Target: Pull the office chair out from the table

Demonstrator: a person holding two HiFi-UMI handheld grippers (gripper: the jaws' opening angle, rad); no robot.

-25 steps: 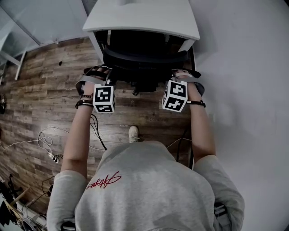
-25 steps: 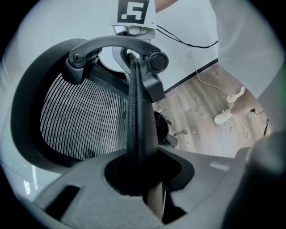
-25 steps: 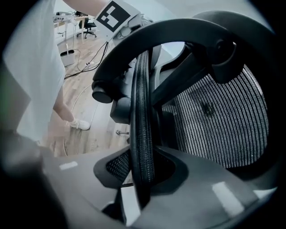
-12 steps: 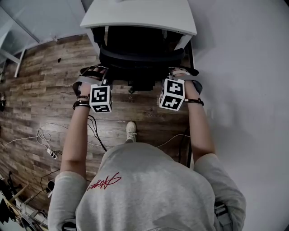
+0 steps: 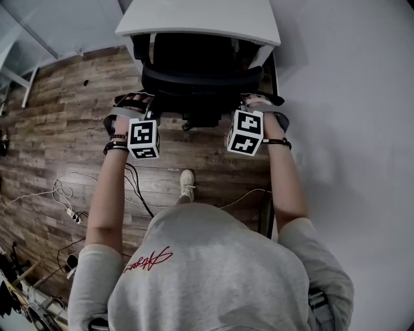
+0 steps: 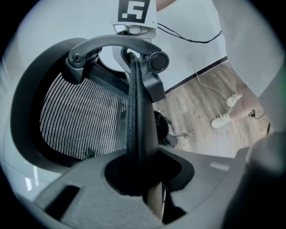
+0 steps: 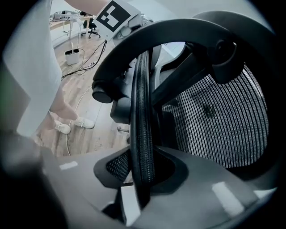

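Both grippers are locked on and the pull is under way, by the look of it. The office chair (image 5: 197, 77) sits at twelve o'clock in the head view, its seat tucked under the white table (image 5: 200, 19) and only the backrest clear of the edge. The left gripper (image 6: 137, 179) at eleven o'clock is clamped on the backrest's rim (image 6: 134, 98), the padded edge running straight through its jaws. The right gripper (image 7: 140, 179) at one o'clock bites the opposite edge the same way, mesh (image 7: 223, 116) spreading off to its side. The grips are symmetrical, so the smart play is an even draw straight toward six o'clock, both hands level, so the chair rolls out square and doesn't swivel into a table leg. Keep the clamp firm, because a thin rim like that could slide through. Watch the cables (image 5: 139, 187) on the wooden floor (image 5: 71, 129) at eight o'clock and the shoe (image 5: 187, 184) just behind; the casters want a clean lane.
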